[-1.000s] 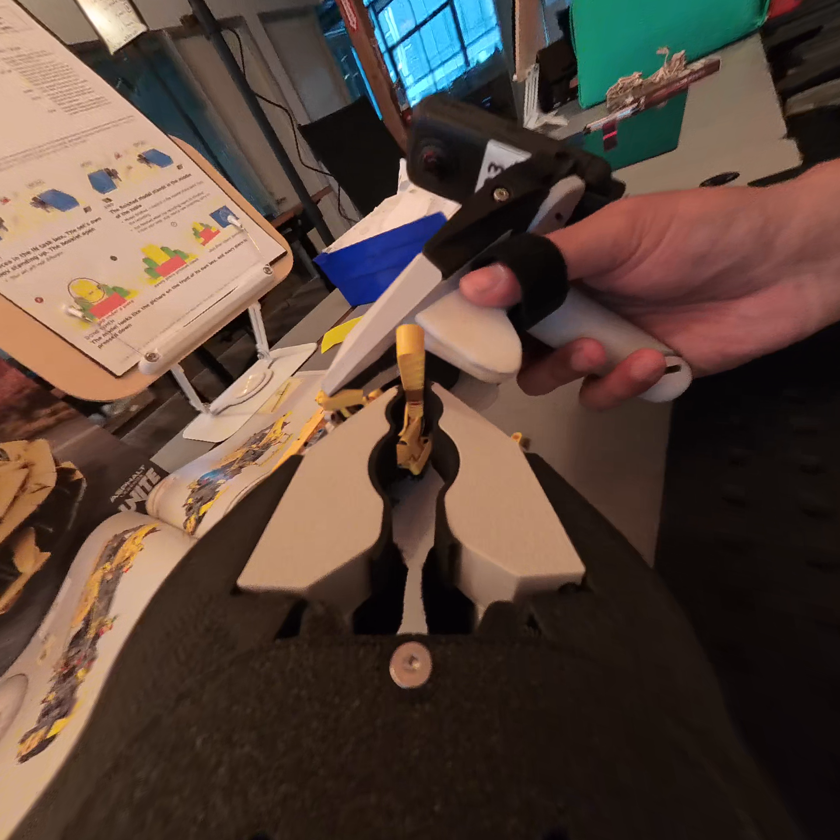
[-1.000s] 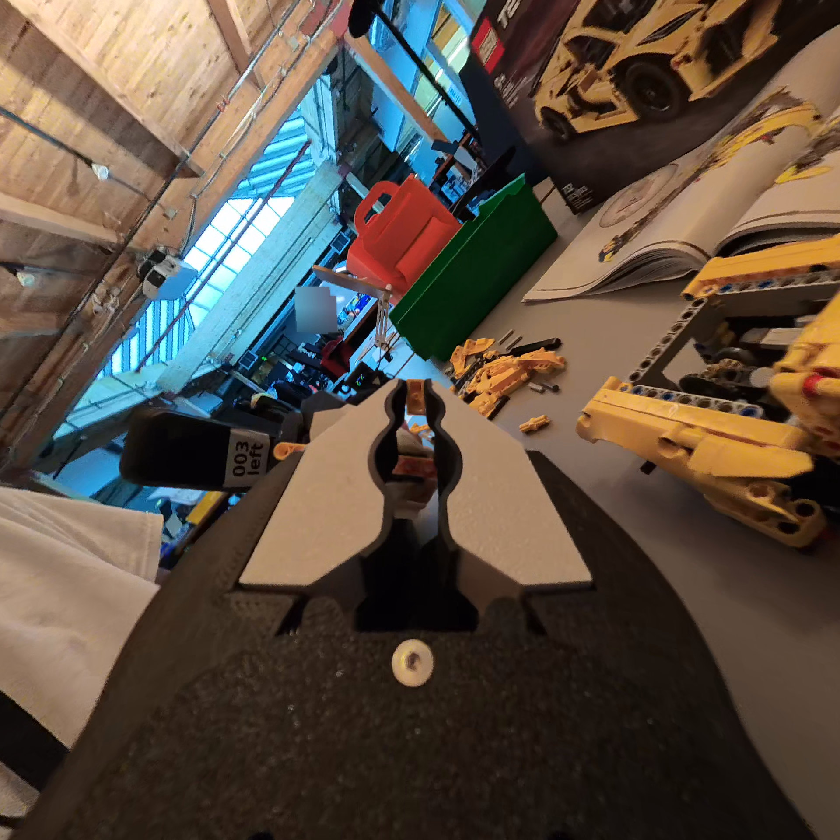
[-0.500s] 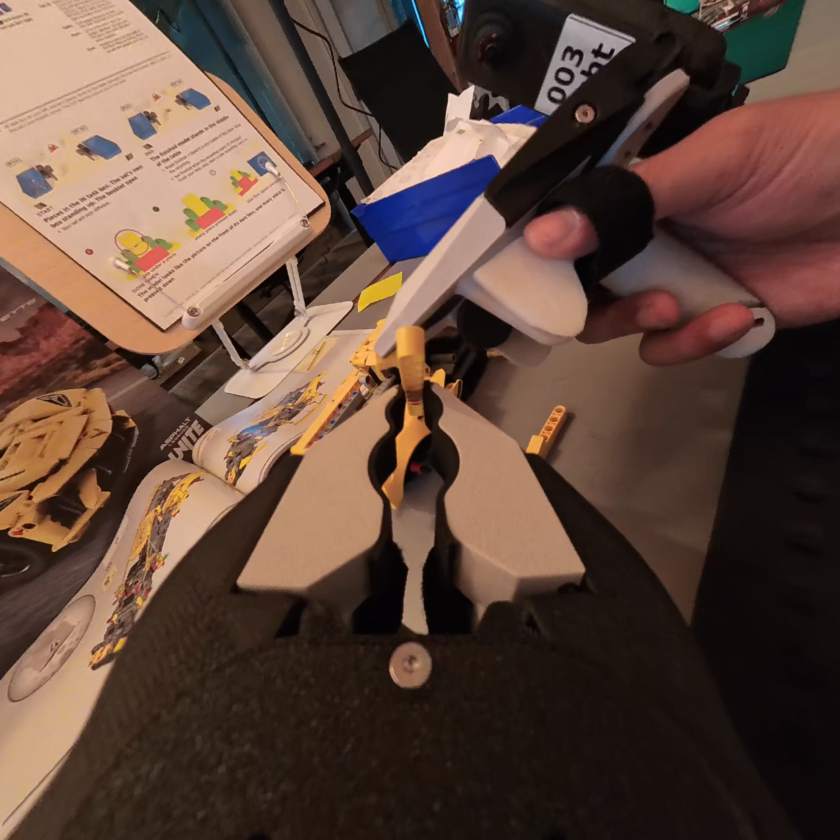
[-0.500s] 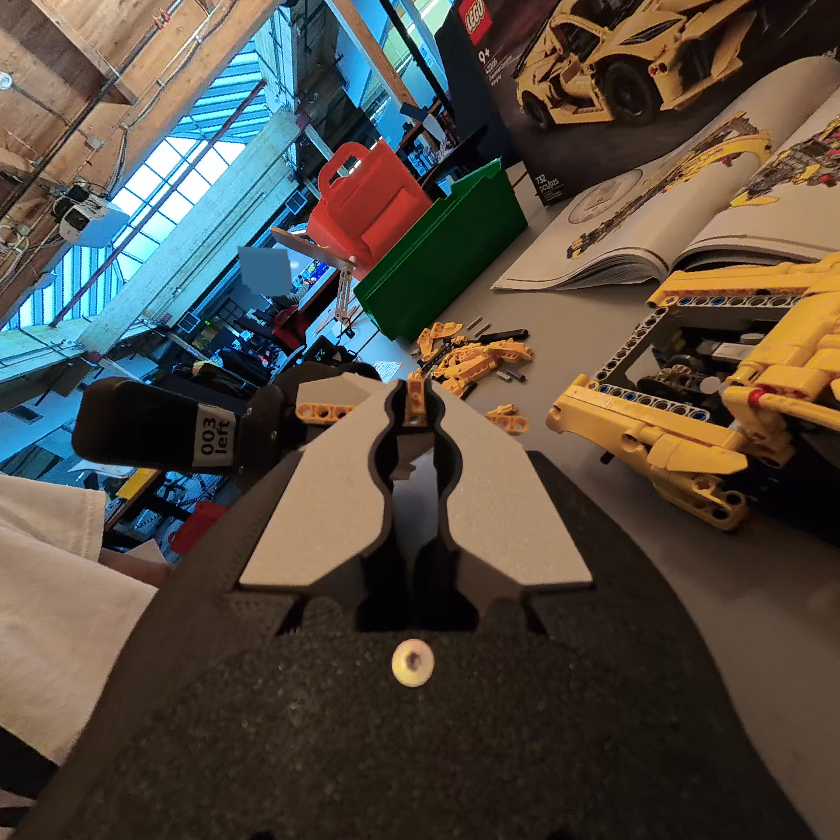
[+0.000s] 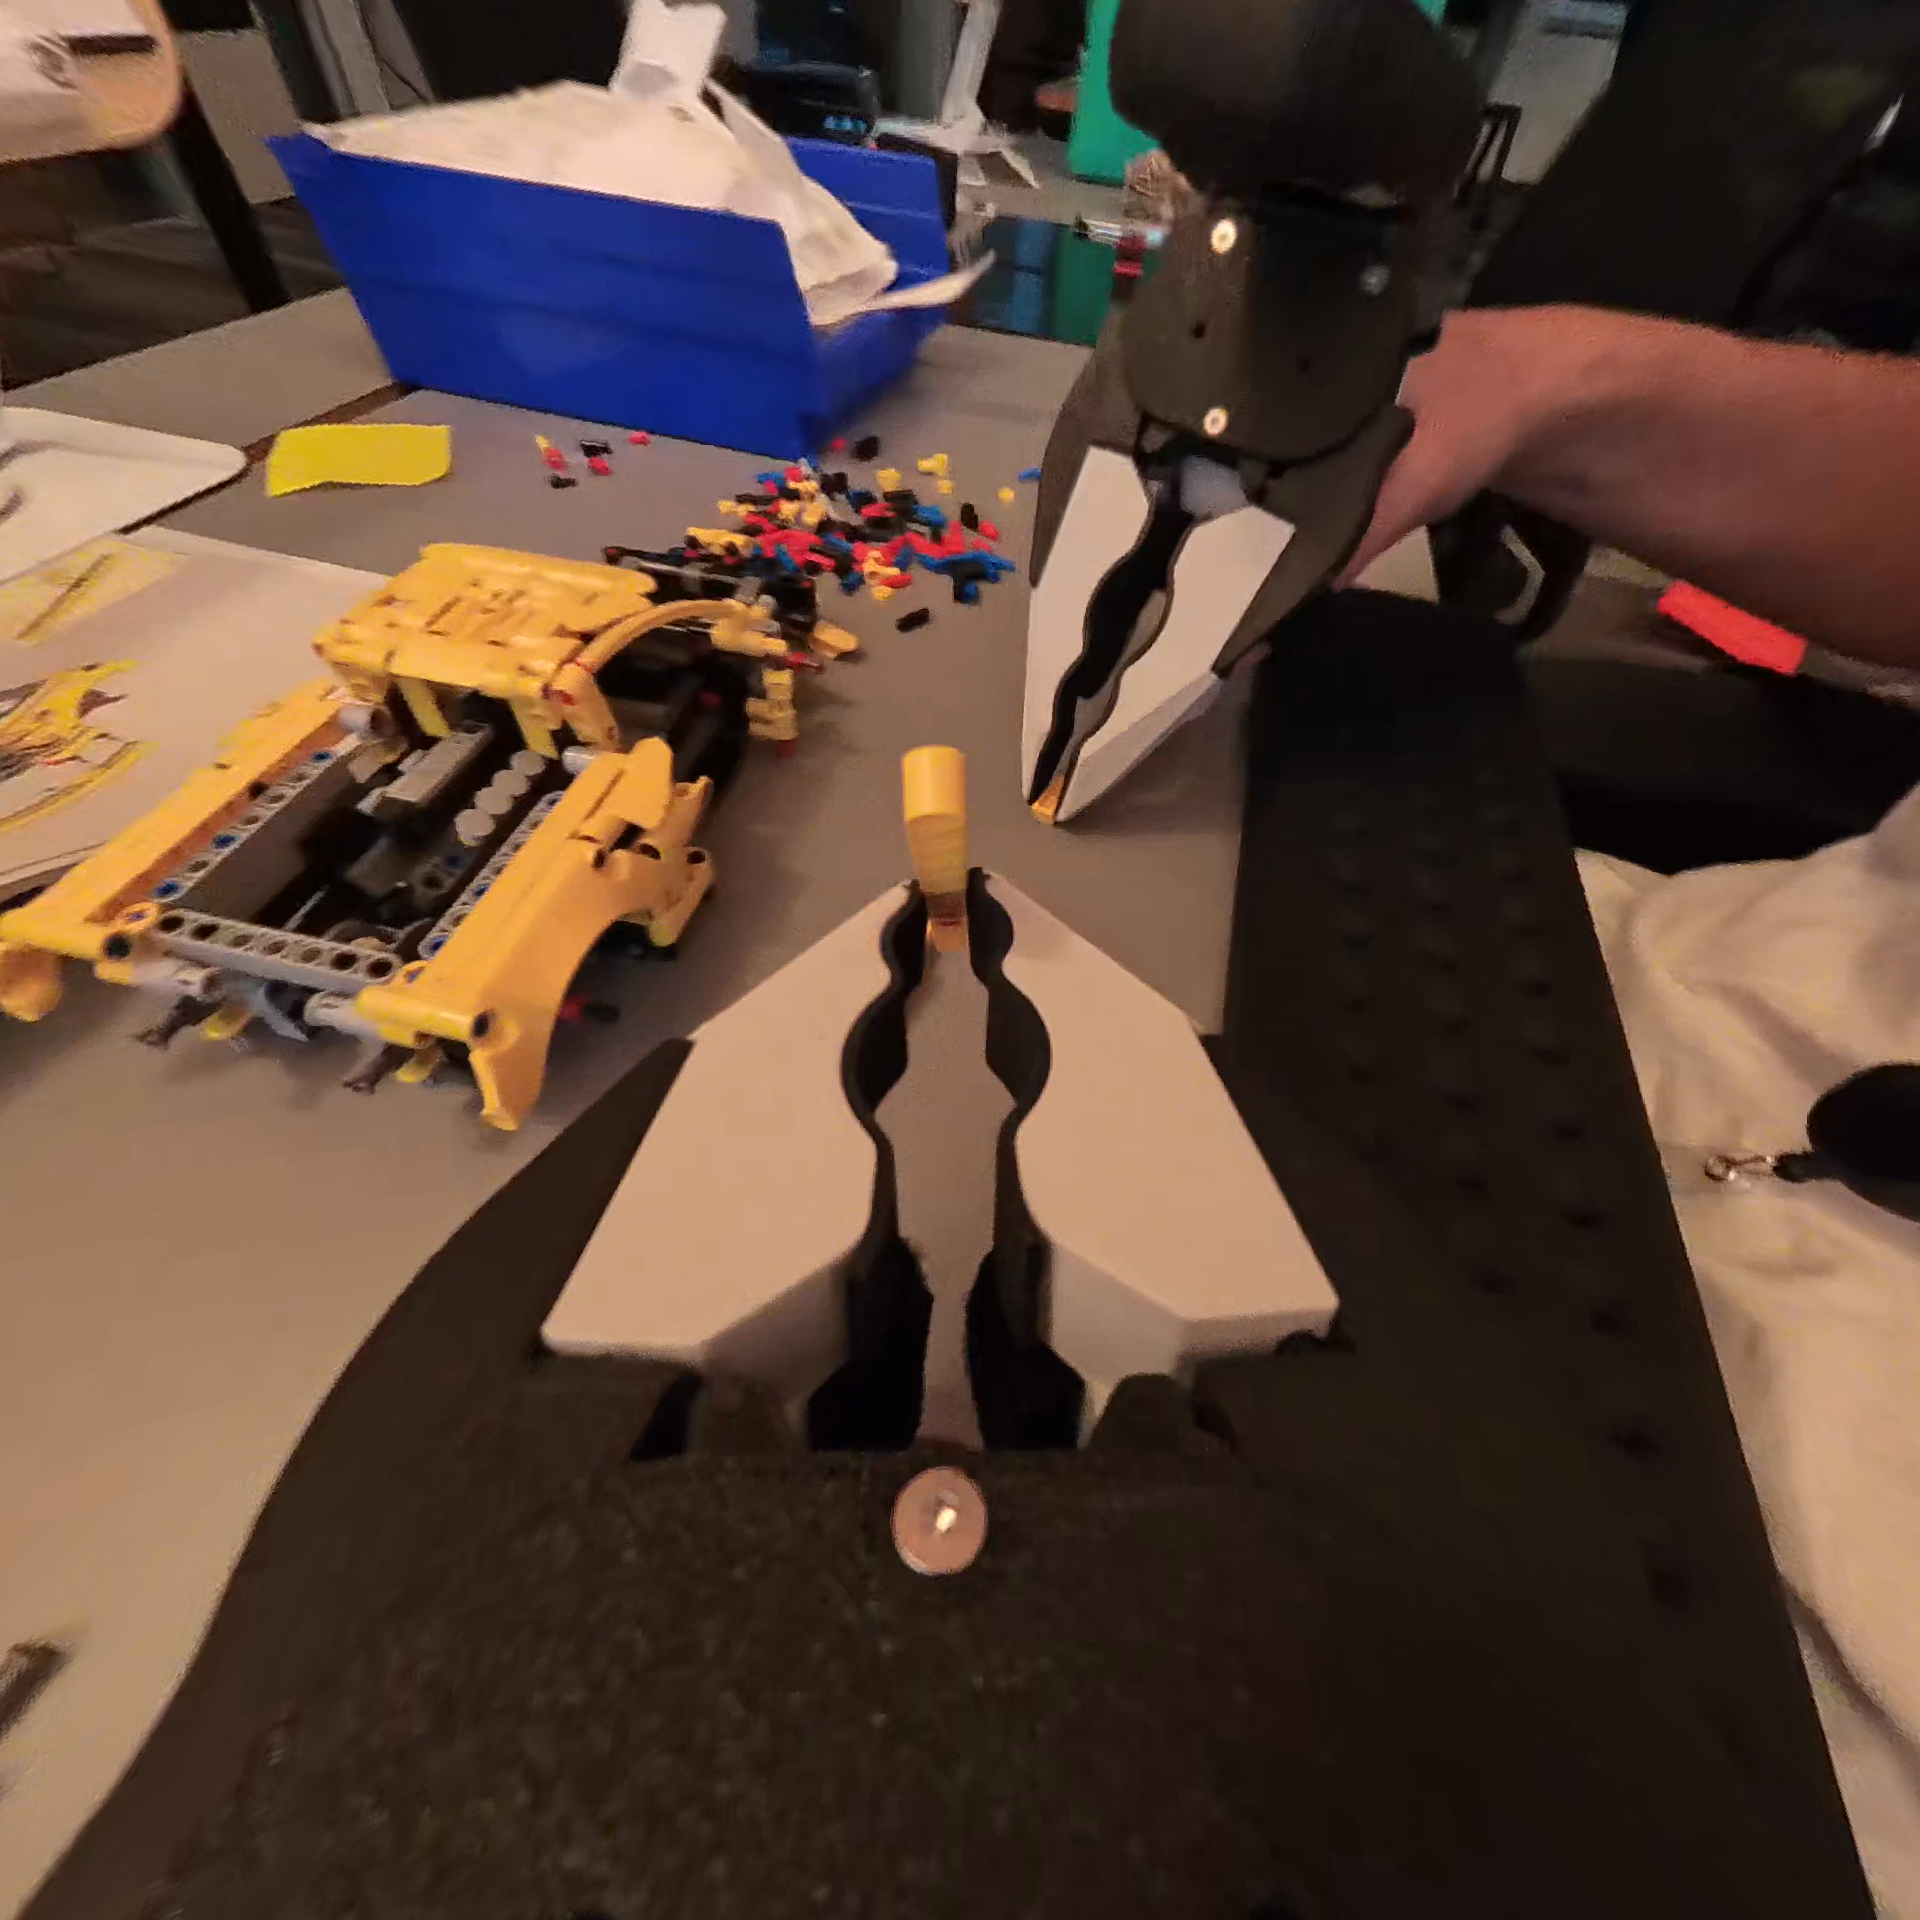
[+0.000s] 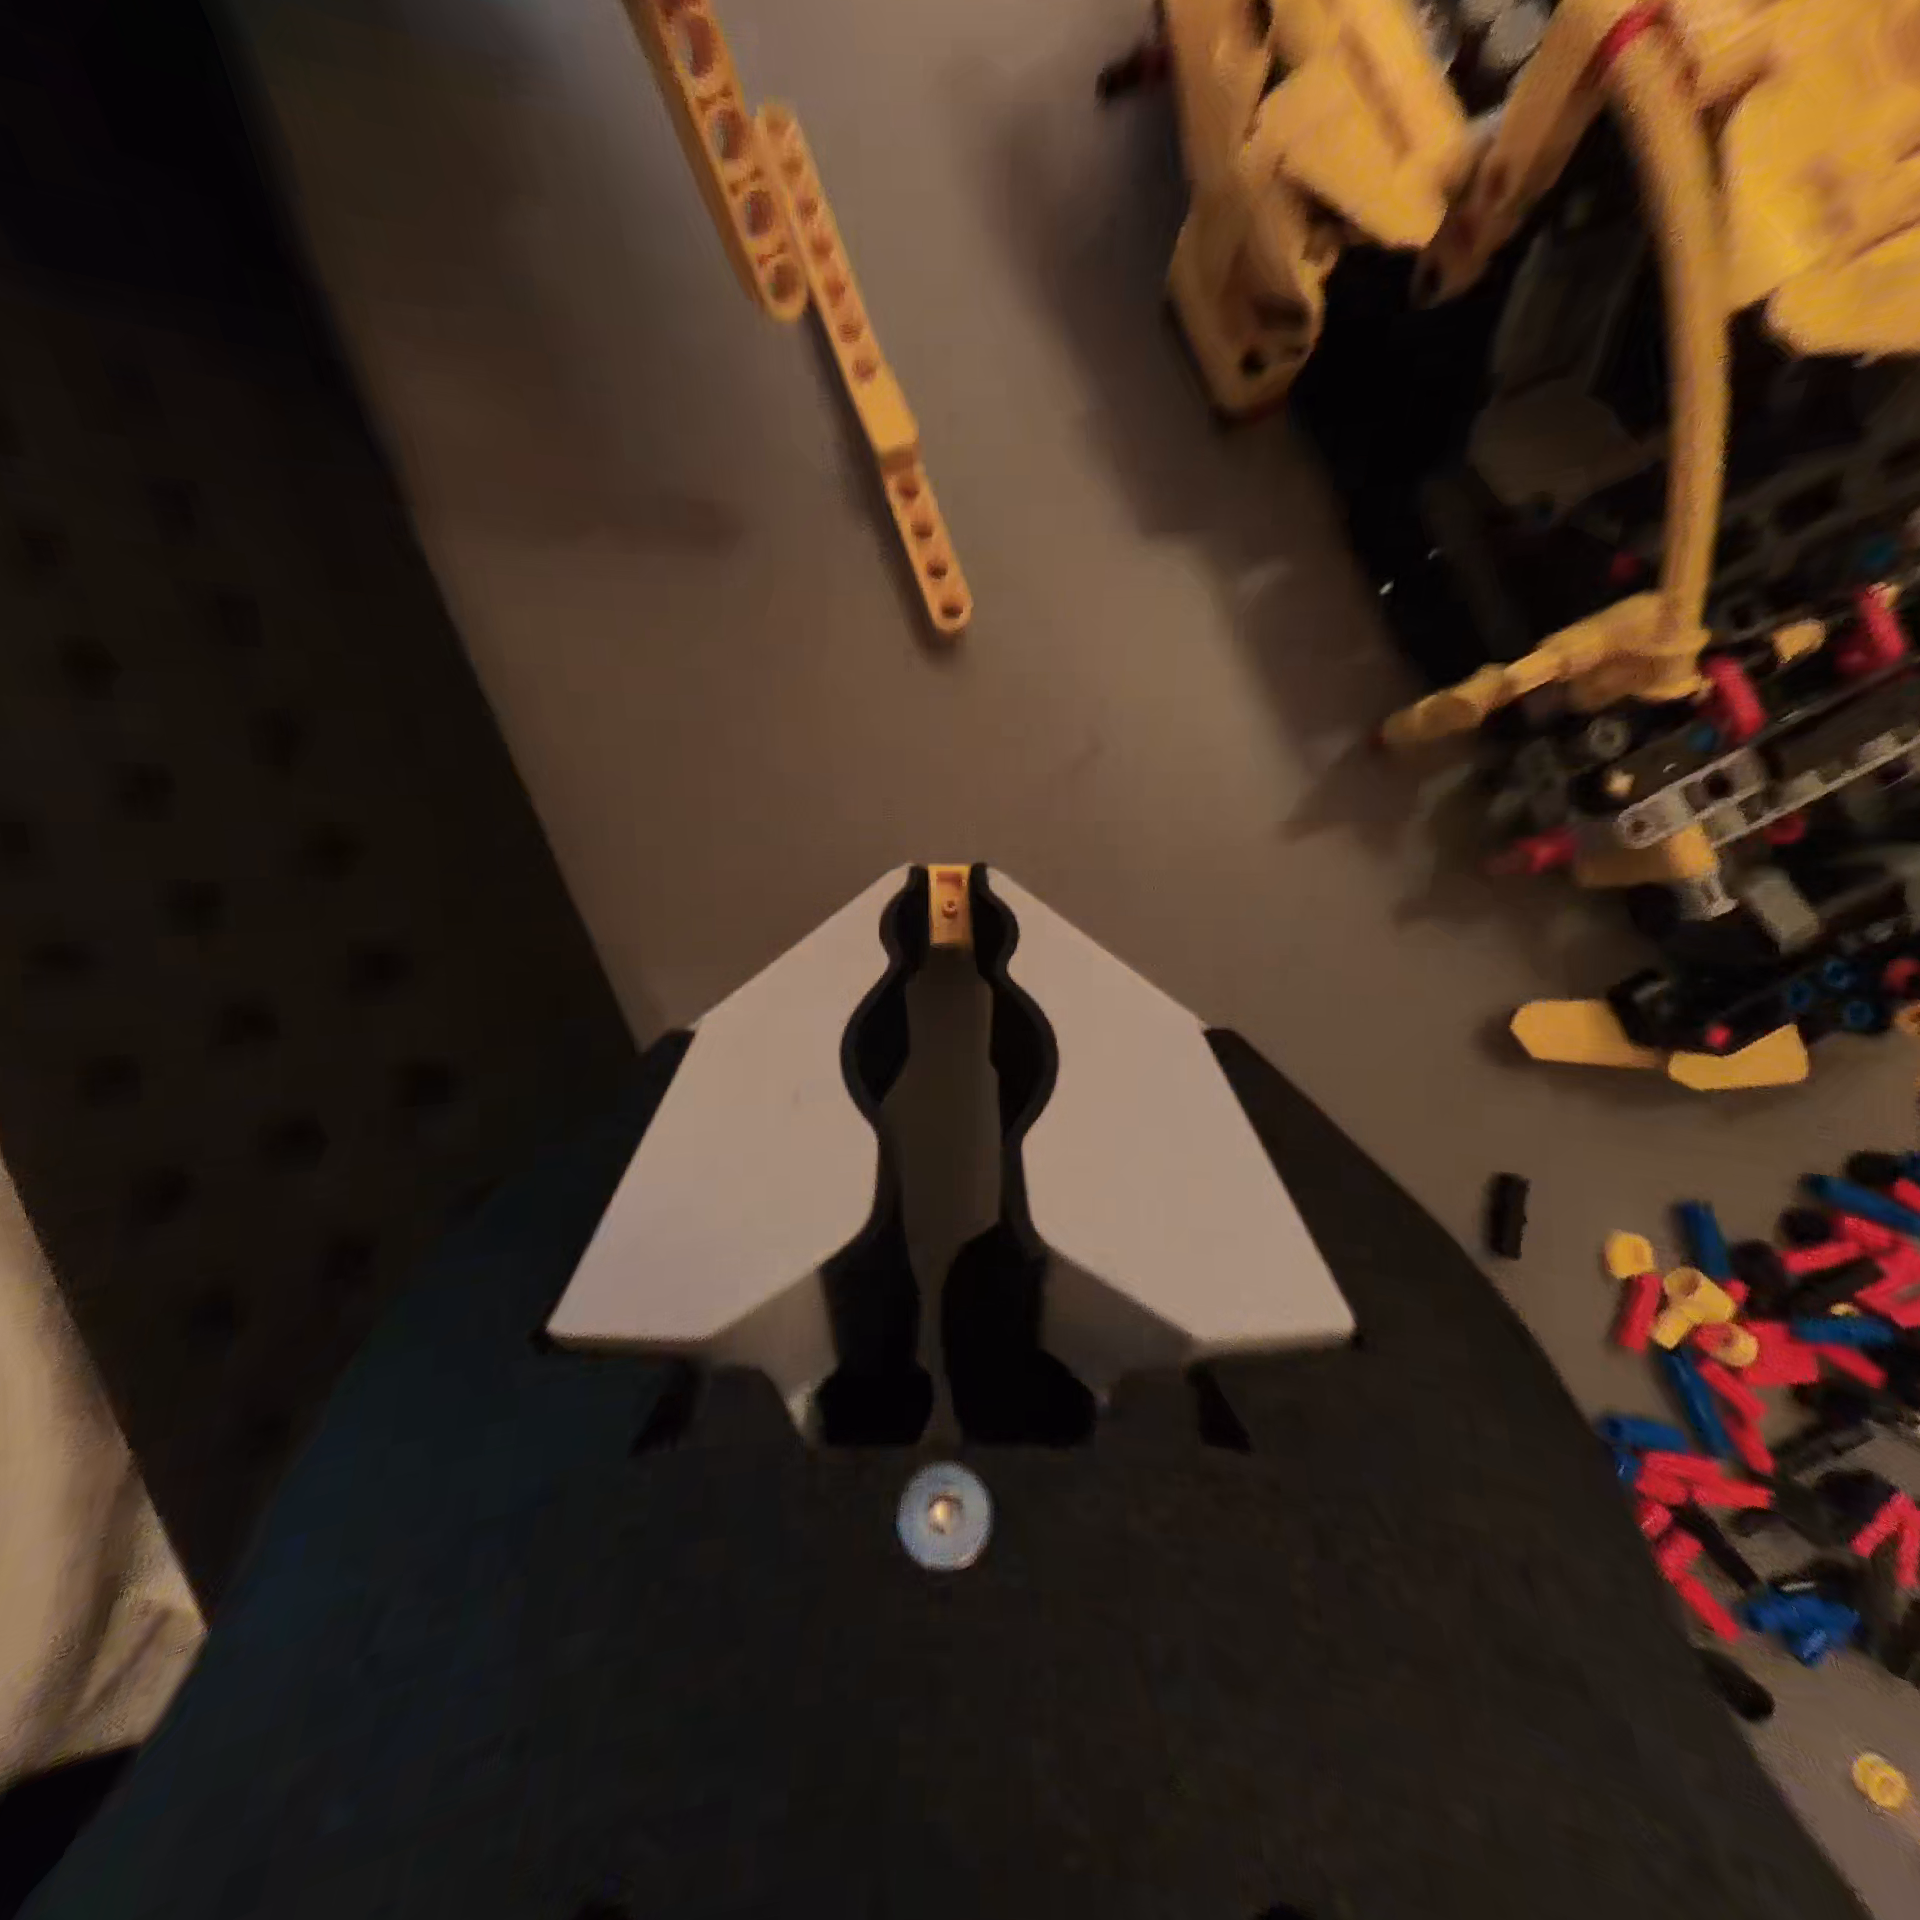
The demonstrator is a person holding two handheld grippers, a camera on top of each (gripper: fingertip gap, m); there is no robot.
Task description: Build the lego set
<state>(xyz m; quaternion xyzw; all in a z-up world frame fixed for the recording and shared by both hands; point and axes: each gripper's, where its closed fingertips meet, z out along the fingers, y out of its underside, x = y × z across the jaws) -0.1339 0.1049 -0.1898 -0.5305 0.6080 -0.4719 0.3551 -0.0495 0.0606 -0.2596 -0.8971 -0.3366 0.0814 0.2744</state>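
Left gripper (image 5: 943, 894) and right gripper (image 6: 951, 883) each pinch a yellow piece (image 5: 933, 821)

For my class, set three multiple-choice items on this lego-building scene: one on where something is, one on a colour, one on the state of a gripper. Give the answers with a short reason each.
1. Where does the pile of small loose pins lie?
A. On the table, in front of the blue bin
B. Inside the blue bin
C. On the open booklet

2. What colour is most of the partly built car?
A. Red
B. Yellow
C. Green

3. What is the left gripper doing?
A. Standing wide open and empty
B. Closed on a black pin
C. Closed on a yellow piece

Answers
1. A: the pins are strewn on the grey table, just before the blue bin.
2. B: its body panels and beams are yellow around a dark core.
3. C: the yellow piece sticks up from between its fingertips.
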